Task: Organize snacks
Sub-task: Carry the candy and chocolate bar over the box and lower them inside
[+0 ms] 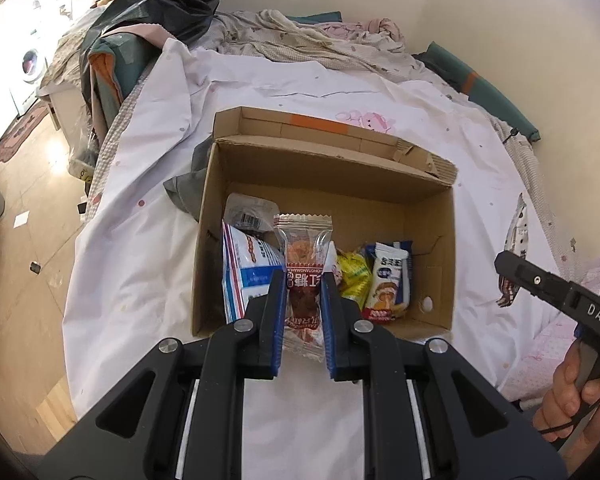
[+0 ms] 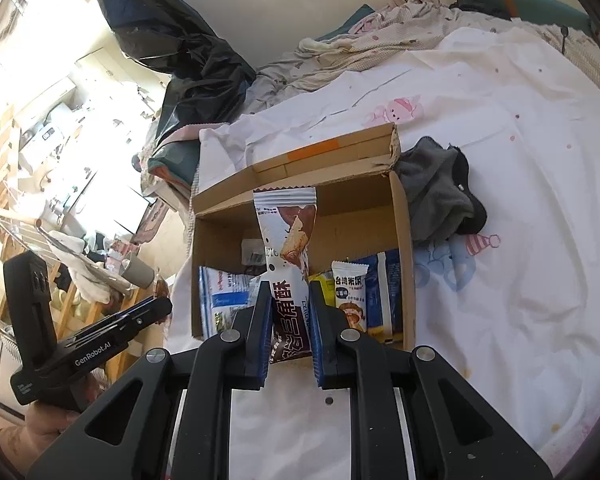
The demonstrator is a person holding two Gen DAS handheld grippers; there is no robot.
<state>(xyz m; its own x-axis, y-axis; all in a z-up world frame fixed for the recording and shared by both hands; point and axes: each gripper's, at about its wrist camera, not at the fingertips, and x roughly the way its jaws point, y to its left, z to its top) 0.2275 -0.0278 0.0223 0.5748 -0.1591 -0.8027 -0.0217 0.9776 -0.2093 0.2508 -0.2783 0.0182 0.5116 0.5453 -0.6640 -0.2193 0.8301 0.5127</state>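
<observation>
We have two fisheye views, one riding on each hand-held tool, each looking forward and steeply down along its own pair of fingers. The left one faces a cardboard box (image 1: 328,184) on a white bedsheet (image 1: 140,248) from close above its near edge, with the right gripper (image 1: 504,260) entering at its right border. The right one looks at the same cardboard box (image 2: 404,240) from just as near, turned slightly, with the left gripper (image 2: 168,303) at its left border. Both share the box, the sheet and the rumpled bedding (image 1: 300,36) beyond.
</observation>
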